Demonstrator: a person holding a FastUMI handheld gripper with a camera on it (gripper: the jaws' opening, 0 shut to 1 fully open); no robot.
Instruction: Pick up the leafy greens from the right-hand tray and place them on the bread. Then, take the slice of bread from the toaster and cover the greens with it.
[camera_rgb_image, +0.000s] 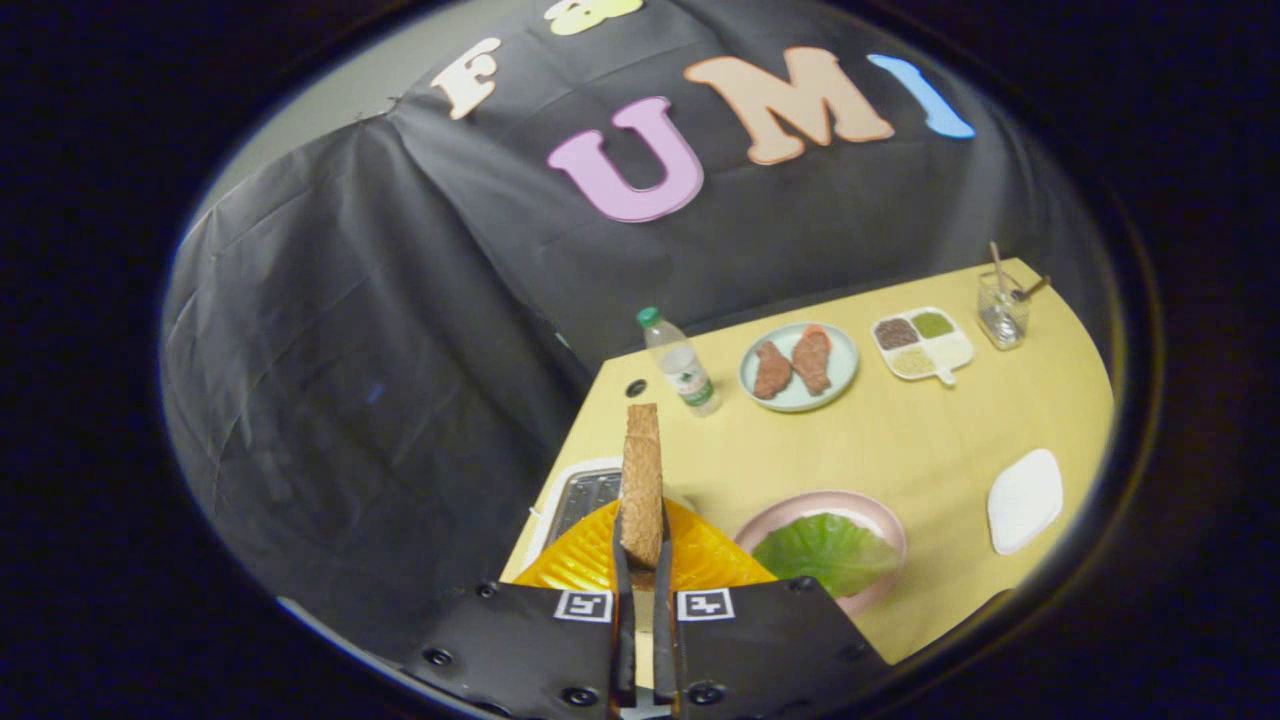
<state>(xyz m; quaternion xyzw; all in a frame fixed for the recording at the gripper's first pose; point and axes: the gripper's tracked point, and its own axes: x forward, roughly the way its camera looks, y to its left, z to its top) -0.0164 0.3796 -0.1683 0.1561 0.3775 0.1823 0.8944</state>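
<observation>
My gripper (641, 548) is shut on a brown slice of bread (641, 470). The slice stands on edge between the fingers and sticks out well beyond them. Below it lie a ridged orange tray (585, 562) and, just left of the slice, the white toaster (582, 497) with its slot showing. To the right of the fingers, a pink plate (880, 522) carries a leafy green (825, 552). The leaf hides whatever lies under it.
On the yellow table (900, 440) beyond stand a water bottle (682, 372), a pale plate (845, 365) with two brown meat pieces, a white divided dish (950, 350) of grains and a glass (1002, 310) with sticks. A small white dish (1025, 498) sits right of the pink plate.
</observation>
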